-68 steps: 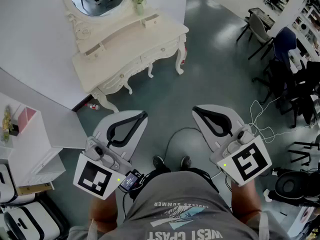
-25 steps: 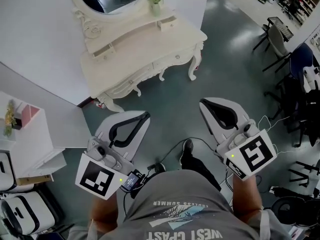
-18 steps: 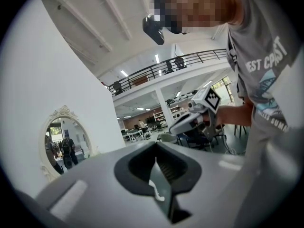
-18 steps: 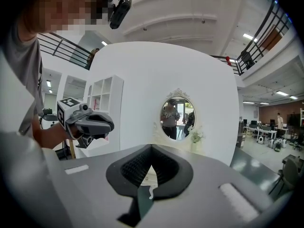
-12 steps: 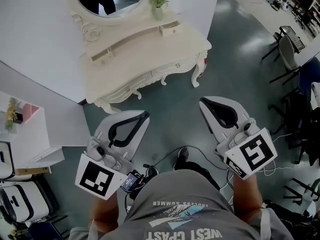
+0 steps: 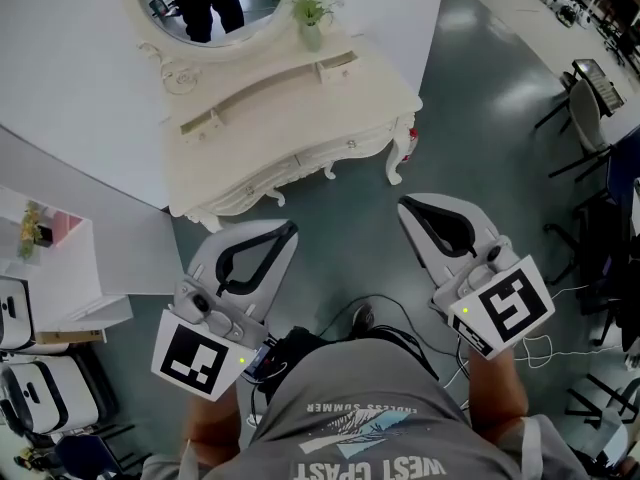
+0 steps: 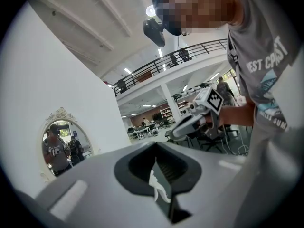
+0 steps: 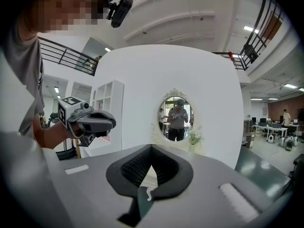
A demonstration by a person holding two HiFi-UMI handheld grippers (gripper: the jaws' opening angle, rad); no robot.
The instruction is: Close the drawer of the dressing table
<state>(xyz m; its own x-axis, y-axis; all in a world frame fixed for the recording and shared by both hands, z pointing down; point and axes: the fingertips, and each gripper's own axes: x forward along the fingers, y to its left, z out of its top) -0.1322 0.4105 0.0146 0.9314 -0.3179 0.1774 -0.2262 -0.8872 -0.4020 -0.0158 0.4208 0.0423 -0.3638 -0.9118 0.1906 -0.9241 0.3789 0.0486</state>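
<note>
1. You have walked closer: the dressing table [image 6: 300, 118] lies nearer your grippers than before, though well apart from them.
2. Your left gripper [image 6: 288, 230] and right gripper [image 6: 403, 207] are both clenched and empty.
3. The small drawer [image 6: 338, 64] sits on the tabletop beside the plant [image 6: 308, 8].
4. Around you are a grey floor [image 6: 480, 118], a white wall [image 6: 70, 88] and chairs [image 6: 590, 88] on the right.

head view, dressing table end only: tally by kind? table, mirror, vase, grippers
dressing table: 1
oval mirror: 1
vase with plant: 1
grippers: 2 (left gripper, right gripper)
total: 5
</note>
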